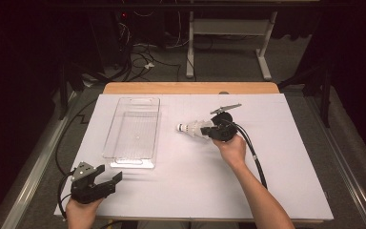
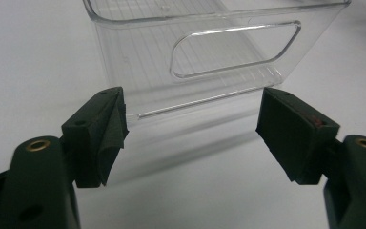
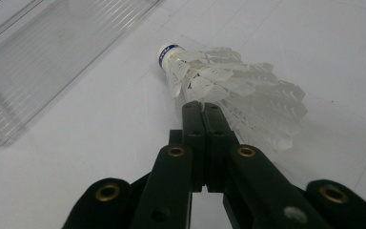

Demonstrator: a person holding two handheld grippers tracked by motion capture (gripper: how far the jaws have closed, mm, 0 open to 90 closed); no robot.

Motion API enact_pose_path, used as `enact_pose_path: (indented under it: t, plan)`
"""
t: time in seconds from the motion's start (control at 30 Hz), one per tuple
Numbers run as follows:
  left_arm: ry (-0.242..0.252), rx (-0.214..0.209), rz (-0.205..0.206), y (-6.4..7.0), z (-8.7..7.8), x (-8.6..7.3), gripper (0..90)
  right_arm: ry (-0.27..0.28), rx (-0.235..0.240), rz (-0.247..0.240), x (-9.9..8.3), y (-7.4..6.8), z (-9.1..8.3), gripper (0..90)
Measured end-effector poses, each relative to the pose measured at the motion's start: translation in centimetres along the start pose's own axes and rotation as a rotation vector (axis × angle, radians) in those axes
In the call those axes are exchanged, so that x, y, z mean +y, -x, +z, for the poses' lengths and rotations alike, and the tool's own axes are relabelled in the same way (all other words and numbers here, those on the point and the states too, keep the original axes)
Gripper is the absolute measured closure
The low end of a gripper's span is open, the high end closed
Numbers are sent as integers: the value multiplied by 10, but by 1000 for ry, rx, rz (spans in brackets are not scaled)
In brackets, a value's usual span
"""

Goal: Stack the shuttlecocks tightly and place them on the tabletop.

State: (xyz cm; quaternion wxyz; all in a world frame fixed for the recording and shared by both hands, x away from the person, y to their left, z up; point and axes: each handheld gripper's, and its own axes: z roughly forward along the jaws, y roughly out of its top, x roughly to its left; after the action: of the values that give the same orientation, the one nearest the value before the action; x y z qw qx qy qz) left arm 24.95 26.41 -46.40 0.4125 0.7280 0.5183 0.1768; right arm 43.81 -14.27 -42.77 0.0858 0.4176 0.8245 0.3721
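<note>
- Two grippers work over the white bench [image 1: 276,157]: the left gripper [image 1: 106,183] sits near the near-left corner, and the right gripper [image 1: 208,131] sits around the middle, a little toward the far edge.
- Right gripper fingers [image 3: 202,125] are pressed together, pinching the feather skirt of a white shuttlecock [image 1: 194,128]; in the right gripper view the feathers fan out just past the closed fingers to one side.
- The shuttlecock lies near the middle of the bench, its cork tip with a blue band [image 3: 167,54] pointing toward the left edge and toward a clear plastic tray [image 1: 113,143].
- Whether the shuttlecock rests on the bench or is lifted just off it, I cannot tell.
- The tray stands in the left half of the bench, its long sides running from the near edge toward the far edge, with a handle slot in each short end.
- Left gripper fingers [image 2: 100,131] are spread wide apart, with nothing between them.
- In the left gripper view the near end wall of the tray [image 2: 228,52] and its handle slot show just beyond the open fingers, not touching them.
</note>
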Motion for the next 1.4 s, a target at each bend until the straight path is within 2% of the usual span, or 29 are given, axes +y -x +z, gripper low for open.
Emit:
enact_pose_path:
  t: [0.53, 0.9, 1.07, 1.4]
  plan:
    - [-8, 1, 12, 1, 0, 0, 265, -29, -31, 36, -12, 11, 6, 899]
    - [-8, -2, 18, 1, 1, 1, 266, -23, -29, 37, -12, 8, 10, 892]
    - [-3, -2, 17, 2, 0, 0, 266, -19, -45, 33, -12, 7, 11, 840]
    - [-6, -4, 17, 2, 0, 0, 266, -14, -53, 59, -13, 7, 10, 686]
